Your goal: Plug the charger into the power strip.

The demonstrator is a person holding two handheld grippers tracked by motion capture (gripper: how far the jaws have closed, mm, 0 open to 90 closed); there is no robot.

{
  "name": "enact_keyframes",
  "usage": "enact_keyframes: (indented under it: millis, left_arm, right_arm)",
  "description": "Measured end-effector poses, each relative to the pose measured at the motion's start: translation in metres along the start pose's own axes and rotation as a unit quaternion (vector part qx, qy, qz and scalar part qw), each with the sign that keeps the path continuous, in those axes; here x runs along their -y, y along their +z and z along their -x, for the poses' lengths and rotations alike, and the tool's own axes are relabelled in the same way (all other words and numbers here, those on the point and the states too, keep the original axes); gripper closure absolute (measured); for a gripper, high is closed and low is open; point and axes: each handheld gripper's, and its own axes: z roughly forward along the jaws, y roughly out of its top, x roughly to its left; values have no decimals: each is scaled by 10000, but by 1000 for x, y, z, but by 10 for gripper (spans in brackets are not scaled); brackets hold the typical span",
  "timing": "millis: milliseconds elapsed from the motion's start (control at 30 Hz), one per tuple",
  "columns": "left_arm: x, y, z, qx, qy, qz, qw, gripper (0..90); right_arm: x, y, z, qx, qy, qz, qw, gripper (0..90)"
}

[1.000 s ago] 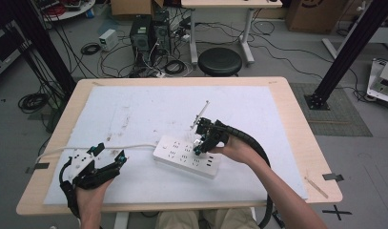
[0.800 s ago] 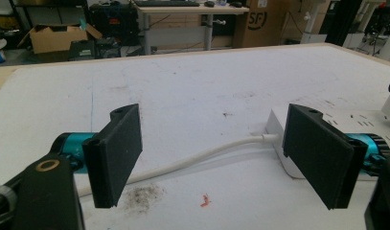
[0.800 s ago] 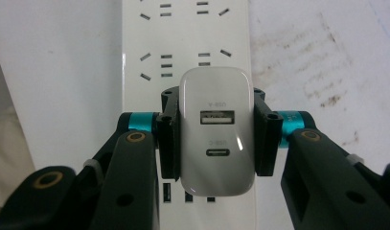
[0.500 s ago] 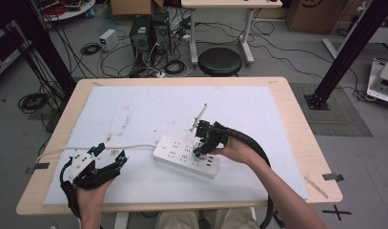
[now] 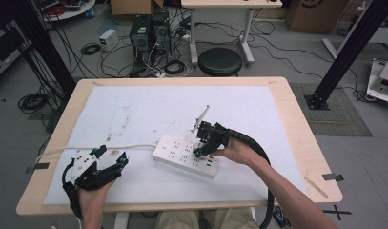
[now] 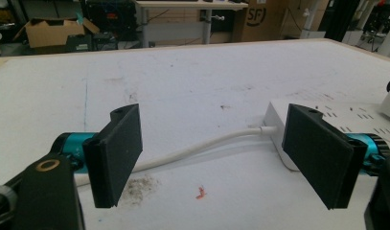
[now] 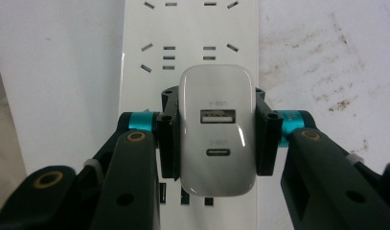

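The right gripper pinches a small white USB charger by its two flat side walls, one black jaw on each, with the charger's port face turned to the camera. In the right gripper view the charger sits over the white power strip, with rows of socket slots showing beyond and below it; whether its prongs are seated in a socket or just above one is hidden by its own body. In the high view the right gripper stands over the middle of the power strip, which lies on the white sheet covering the tabletop.

The charger looks like a light, rigid plastic block with glossy, rounded edges, so it is likely to slip if held near the corners; the flat sides, where the jaws now sit, seem the best place to hold it. It should bear firm pressure, but it needs to go straight along the prongs, since a tilt could bind them. The strip is light and may slide or lift unless held down.

The left gripper is spread wide and holds nothing; it hovers low near the strip's white cord, at the table's near left in the high view.

Against the frames a second and half a second ago, both grippers and the strip sit in nearly the same places; any shift of the right gripper is too slight to tell.
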Motion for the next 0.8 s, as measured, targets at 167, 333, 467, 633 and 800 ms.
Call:
enact_keyframes:
  millis: [167, 333, 467, 633, 800]
  left_arm:
    - [-2, -1, -2, -6, 1, 9, 10000, 215]
    - [-4, -2, -4, -46, 4, 37, 10000, 216]
    - [-4, -1, -3, -22, 16, 39, 10000, 216]
    - [-5, -2, -3, -9, 27, 18, 10000, 217]
    - [-4, -4, -5, -41, 21, 12, 10000, 218]
  right_arm:
    - [1, 1, 4, -99, -10, 69, 9999, 640]
    - [3, 3, -9, 273, -156, 167, 9994, 640]
    - [8, 3, -9, 315, -155, 367, 9987, 640]
    - [7, 4, 3, -69, 2, 317, 9995, 639]
    - [9, 4, 1, -38, 41, 352, 9994, 639]
